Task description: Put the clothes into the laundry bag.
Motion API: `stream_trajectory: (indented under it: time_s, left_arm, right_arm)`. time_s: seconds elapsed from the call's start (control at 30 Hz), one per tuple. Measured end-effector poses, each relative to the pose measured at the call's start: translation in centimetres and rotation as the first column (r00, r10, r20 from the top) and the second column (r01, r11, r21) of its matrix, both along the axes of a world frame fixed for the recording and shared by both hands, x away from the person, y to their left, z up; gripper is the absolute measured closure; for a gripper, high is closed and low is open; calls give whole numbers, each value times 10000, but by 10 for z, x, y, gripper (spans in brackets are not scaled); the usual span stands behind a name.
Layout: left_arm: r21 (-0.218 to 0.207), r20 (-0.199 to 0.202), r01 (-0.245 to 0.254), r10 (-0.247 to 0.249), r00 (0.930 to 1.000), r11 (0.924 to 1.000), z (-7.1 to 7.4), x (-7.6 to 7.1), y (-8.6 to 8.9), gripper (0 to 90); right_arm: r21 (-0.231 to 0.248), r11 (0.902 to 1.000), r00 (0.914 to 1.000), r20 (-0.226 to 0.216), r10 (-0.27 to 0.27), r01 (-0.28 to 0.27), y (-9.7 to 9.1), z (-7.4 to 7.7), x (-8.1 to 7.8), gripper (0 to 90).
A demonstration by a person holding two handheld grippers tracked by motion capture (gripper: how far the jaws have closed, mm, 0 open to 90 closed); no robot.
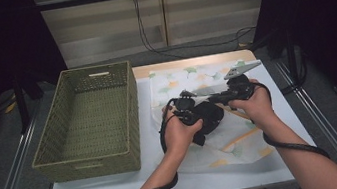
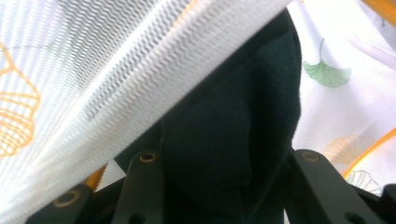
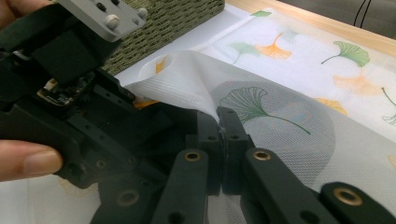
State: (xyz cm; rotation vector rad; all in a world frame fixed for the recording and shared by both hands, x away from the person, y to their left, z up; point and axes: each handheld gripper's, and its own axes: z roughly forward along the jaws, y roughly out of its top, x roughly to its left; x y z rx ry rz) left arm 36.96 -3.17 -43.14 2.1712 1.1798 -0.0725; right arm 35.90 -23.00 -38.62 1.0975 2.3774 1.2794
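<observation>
Basket [image 1: 90, 121], woven green and rectangular, sits left of a leaf-printed mesh bag [image 1: 223, 137] on the table. Left gripper [image 2: 224, 177] clamps soft black fabric [image 2: 243, 107] at the bag's mouth; right gripper [image 3: 223, 135] pinches the mesh edge.

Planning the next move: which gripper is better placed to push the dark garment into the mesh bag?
Left gripper: it grips the dark garment, while the right gripper pinches the mesh bag's edge open.

High view: dim overall, room dark beyond the basket [image 1: 84, 122]; the white surface [image 1: 170, 185] beside it is the brightest area, evenly lit, shadows soft. Left gripper view: mesh edge [image 2: 140, 88] close to lens, blurred. Right gripper view: sharp centre, near parts soft.
</observation>
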Motion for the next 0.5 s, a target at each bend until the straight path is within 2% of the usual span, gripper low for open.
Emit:
stream_trajectory:
  time_s: [0.07, 0.1, 0.13, 0.2, 0.23, 0.27, 0.37, 0.4, 0.5]
  left_arm:
    - [-2, 13, 62, -62, 10000, 10000, -2, 1, 1, 620]
    - [-82, 56, -81, 81, 10000, 9999, -3, 1, 0, 618]
    - [93, 139, 84, -85, 9999, 9999, -3, 1, 0, 616]
    - [121, 185, 211, -213, 9996, 9997, -4, 1, 1, 609]
    - [33, 241, 64, -65, 9997, 10000, -6, 1, -1, 602]
    - [179, 251, 274, -278, 9993, 9995, -6, 2, 1, 602]
    - [43, 358, 198, -199, 9992, 9998, -10, 3, 0, 587]
    - [168, 357, 386, -391, 9986, 9991, -11, 3, 1, 571]
    - [-2, 406, 366, -366, 9985, 9993, -11, 2, 1, 542]
  right_arm:
    - [-11, 10000, 10000, -1, 30, -30, 0, -1, 0, 900]
    - [-24, 10000, 10000, -13, 49, -49, 0, -1, 0, 900]
    - [-27, 10000, 10000, -10, 44, -44, 1, -1, 0, 900]
    - [-58, 10000, 10000, -19, 23, -23, 1, -2, 0, 900]
    - [-34, 10000, 10000, -65, -17, 17, 1, -2, 0, 900]
    - [-34, 10000, 10000, -65, -17, 17, 1, -2, 0, 900]
    - [-76, 10000, 10000, -55, 13, -14, 1, -3, 0, 900]
    - [-66, 10000, 10000, -58, 28, -28, 1, -4, 0, 900]
    - [-101, 9999, 10000, -58, -13, 12, 1, -4, 0, 900]
